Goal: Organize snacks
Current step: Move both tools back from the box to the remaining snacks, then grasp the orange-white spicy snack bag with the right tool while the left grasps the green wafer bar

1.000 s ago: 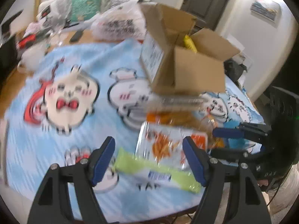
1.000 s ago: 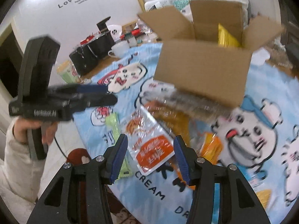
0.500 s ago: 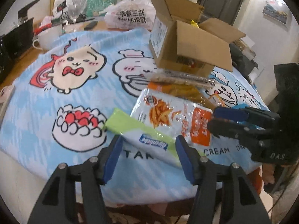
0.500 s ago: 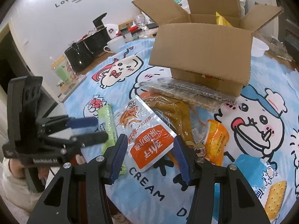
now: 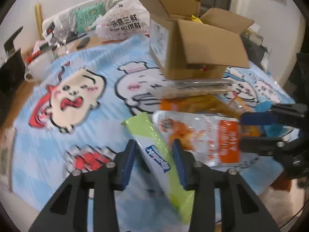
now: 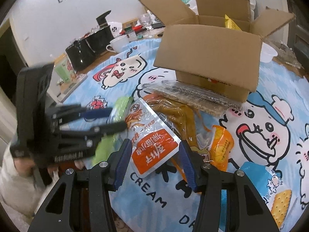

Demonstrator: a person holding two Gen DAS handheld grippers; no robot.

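- the green snack bar pack lies between the left gripper pads, long axis running diagonally, away and left.
- left jaws are narrowing around it; contact looks near, not certain.
- the right gripper, about half open, straddles the orange-and-white snack pouch, gripping nothing.
- the open cardboard box sits beyond both.

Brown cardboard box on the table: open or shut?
Open: the brown cardboard box has all four flaps splayed outward, with a yellow packet poking up inside.
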